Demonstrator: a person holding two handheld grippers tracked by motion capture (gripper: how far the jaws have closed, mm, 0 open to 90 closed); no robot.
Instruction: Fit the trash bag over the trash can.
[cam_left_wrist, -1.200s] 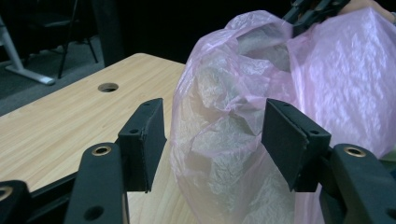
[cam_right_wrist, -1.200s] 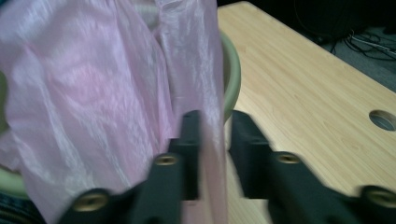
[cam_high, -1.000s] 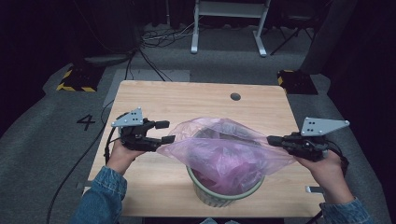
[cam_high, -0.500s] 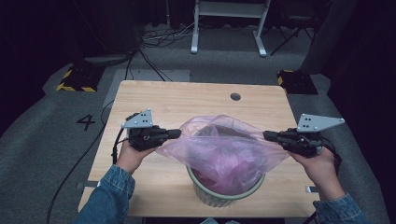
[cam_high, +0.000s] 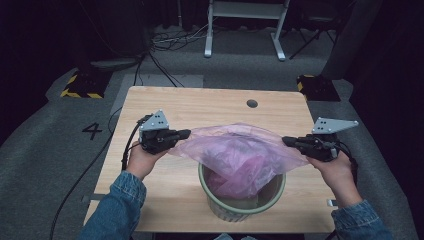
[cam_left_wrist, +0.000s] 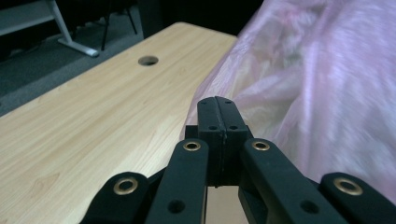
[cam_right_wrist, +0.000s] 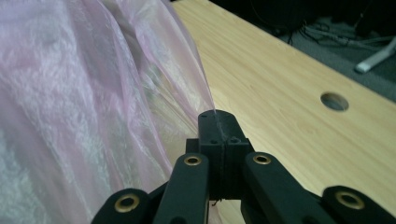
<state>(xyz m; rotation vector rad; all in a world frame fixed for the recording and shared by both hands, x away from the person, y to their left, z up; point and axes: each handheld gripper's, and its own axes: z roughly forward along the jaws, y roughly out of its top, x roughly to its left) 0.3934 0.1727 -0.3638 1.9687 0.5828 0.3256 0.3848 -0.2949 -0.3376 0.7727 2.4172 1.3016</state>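
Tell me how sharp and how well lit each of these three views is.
High view: table evenly lit, surroundings dark, picture soft. Left gripper view: jaws sharp, pink bag smeared at the right. Right gripper view: bag's folds fairly crisp, floor behind blurred.

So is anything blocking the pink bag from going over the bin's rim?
Nothing visible does. The pink bag already hangs into the bin, stretched between the left gripper and right gripper.

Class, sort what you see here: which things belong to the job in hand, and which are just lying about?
In the job:
pink plastic bag
green bin
left gripper and right gripper, both shut on the bag's edges

Lying about:
white stand
floor cables
yellow-black striped block
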